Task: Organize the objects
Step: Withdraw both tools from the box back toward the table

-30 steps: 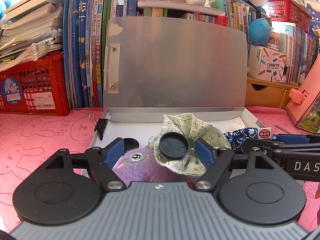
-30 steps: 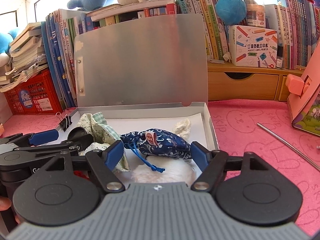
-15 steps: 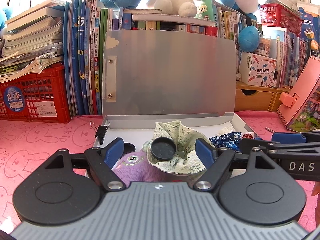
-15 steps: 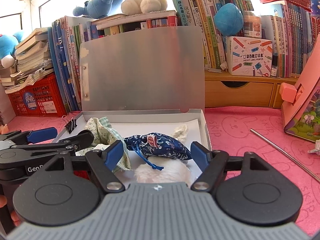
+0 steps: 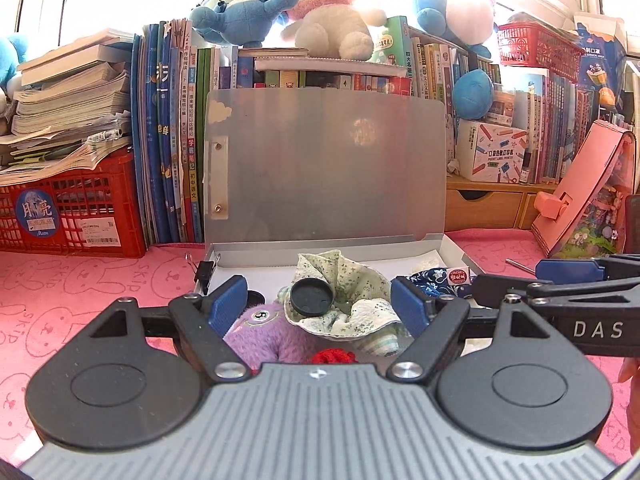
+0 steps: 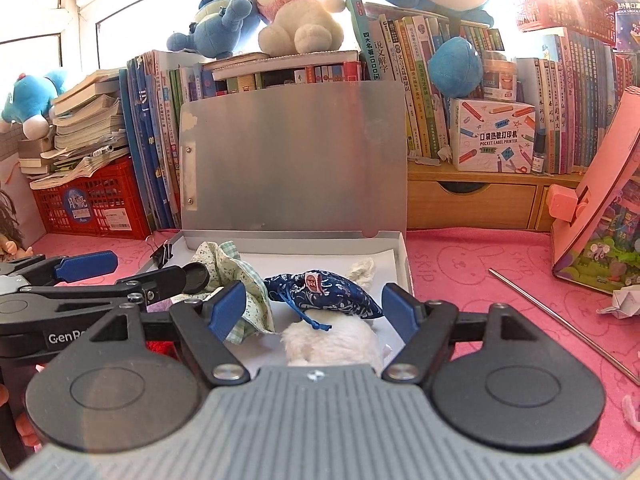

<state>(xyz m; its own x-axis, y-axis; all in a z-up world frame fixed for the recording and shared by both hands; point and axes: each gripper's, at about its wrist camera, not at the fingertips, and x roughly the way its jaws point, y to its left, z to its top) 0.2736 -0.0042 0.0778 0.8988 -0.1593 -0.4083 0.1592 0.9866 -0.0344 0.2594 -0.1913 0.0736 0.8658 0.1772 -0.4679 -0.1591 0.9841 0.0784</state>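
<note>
Above box (image 5: 452,246), your left tongs (image 5: 320,306) and right tongs (image 6: 308,308) have lifted back, both apart, empty; contents placed, lid (image 5: 324,168) next.

Each hand-held gripper has a ribbed grey body, two round black discs, black angled arms with silver screws, and blue pads on its fingers. The left hand-held gripper (image 5: 320,306) bears "GenR" lettering on its side; the right hand-held gripper (image 6: 314,312) shows "DAS".
</note>
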